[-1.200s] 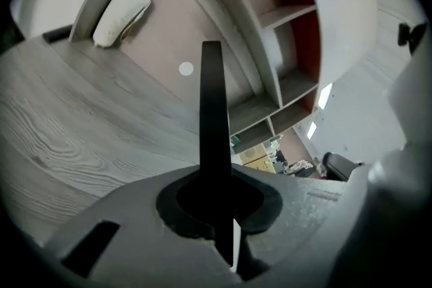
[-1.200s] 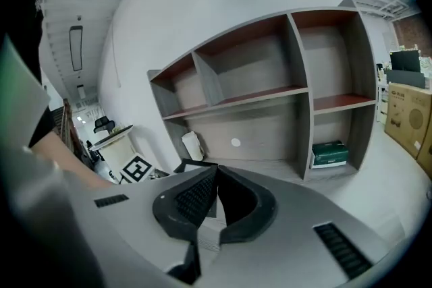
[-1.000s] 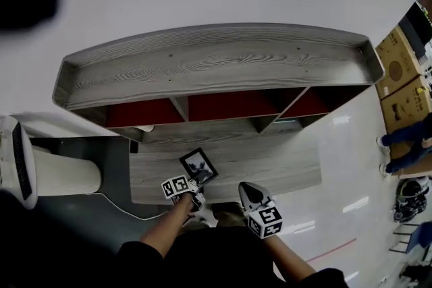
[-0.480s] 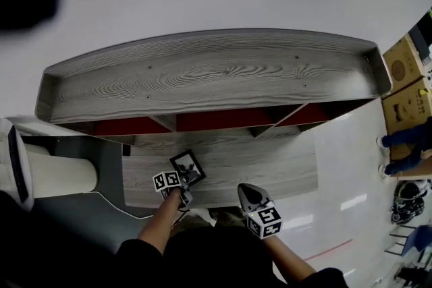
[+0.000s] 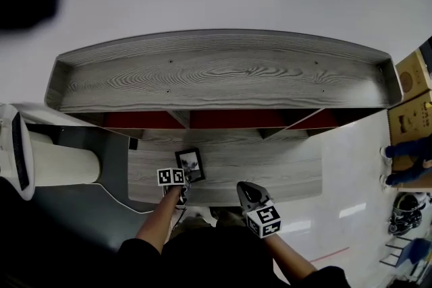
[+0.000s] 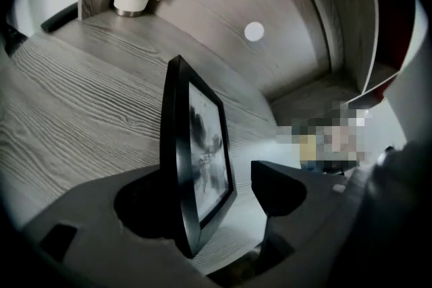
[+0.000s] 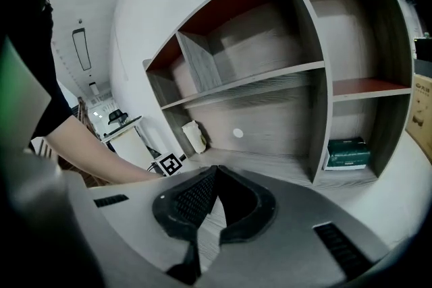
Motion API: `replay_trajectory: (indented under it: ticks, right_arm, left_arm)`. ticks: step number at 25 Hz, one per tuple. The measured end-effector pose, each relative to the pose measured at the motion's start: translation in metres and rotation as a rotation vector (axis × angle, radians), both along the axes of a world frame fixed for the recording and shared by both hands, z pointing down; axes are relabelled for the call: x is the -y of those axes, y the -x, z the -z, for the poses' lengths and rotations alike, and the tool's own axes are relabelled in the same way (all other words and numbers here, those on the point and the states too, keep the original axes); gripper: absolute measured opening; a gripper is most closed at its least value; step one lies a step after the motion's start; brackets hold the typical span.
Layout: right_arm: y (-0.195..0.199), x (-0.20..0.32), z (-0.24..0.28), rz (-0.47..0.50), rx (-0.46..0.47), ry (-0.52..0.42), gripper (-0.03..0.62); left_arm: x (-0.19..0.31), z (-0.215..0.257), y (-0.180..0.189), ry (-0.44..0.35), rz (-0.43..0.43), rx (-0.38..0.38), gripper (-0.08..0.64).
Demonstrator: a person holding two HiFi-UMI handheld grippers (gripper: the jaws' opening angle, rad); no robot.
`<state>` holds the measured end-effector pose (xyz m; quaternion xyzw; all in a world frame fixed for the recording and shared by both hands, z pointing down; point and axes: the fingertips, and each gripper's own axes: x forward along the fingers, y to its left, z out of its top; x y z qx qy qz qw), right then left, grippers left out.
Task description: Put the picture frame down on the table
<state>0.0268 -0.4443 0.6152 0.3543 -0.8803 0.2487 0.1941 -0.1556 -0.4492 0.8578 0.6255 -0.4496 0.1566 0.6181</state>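
**Frame on the table, left tool let go**

My left tool is wide open: one jaw sits behind the picture frame, the other is clear of its glass. In the head view the frame has turned straighter than a second ago. It now seems to stand on the table, lower left of centre. My right tool is closed on nothing. I judge the placing is nearly finished.

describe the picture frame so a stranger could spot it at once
Find the long grey wood-grain shelf unit; below its red-lined compartments runs a matching table. Near its left front edge stands the picture frame, small, black-rimmed, with a black-and-white photo, the only dark upright thing there.
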Motion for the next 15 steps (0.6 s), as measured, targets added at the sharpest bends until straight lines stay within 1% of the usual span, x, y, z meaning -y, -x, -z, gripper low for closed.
replay_trajectory:
  ticks: [2, 5, 7, 9, 11, 14, 15]
  right_arm:
    - [0.003, -0.002, 0.002, -0.004, 0.003, -0.002, 0.012]
    - [0.005, -0.009, 0.003, -0.029, 0.0, 0.001, 0.012]
    - [0.007, -0.015, 0.004, -0.042, -0.013, -0.006, 0.012]
    - [0.012, -0.024, 0.006, -0.054, -0.022, -0.012, 0.012]
    - [0.018, -0.036, 0.01, -0.068, -0.023, -0.023, 0.012]
    - [0.03, -0.054, 0.016, -0.075, -0.03, -0.047, 0.012]
    - [0.034, -0.06, 0.017, -0.074, -0.038, -0.054, 0.012]
  left_arm:
    - [-0.004, 0.001, 0.008, -0.001, -0.011, 0.034, 0.342]
    - [-0.013, 0.005, 0.027, -0.024, 0.02, 0.077, 0.344]
    - [-0.019, 0.013, 0.042, -0.066, 0.035, 0.108, 0.342]
    - [-0.031, 0.029, 0.052, -0.123, 0.035, 0.109, 0.342]
    - [-0.045, 0.058, 0.055, -0.205, 0.045, 0.07, 0.341]
    - [-0.074, 0.113, 0.055, -0.332, 0.117, -0.051, 0.333]
    - [-0.084, 0.132, 0.058, -0.37, 0.146, -0.087, 0.301]
